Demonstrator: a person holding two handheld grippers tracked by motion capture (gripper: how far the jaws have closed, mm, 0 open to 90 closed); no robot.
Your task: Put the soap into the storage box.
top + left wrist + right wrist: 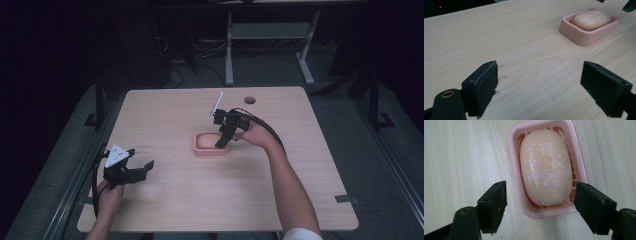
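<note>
At the left of the high view, the left gripper (142,167) is held low over the near left part of the table (165,200), well apart from the work. Its jaws are spread wide with nothing between them, as is seen in the left gripper view, where bare wood lies between the two pads (484,86). From there the soap dish (589,30) is seen far off toward the upper right.

Toward the middle of the table stands the pink soap dish (210,145), and in it lies the bar of soap (206,141), a pale peach oval dusted with white specks. The soap is cradled inside the rim and is touched by no pad.

Just to the right, the right gripper (222,142) is poised over the dish, pointed steeply down. In the right gripper view its jaws are released: they stand apart, one on either side of the near end of the dish (544,212), with nothing pressed between them.

The relation that matters is the soap's (546,167) long axis. It is seen to run straight away from the right gripper, in line with its reach, so the narrow width of the bar is presented across the jaw gap. The right gripper is by far the nearer, and any regrasp is judged to be best made by it, across the short axis.
</note>
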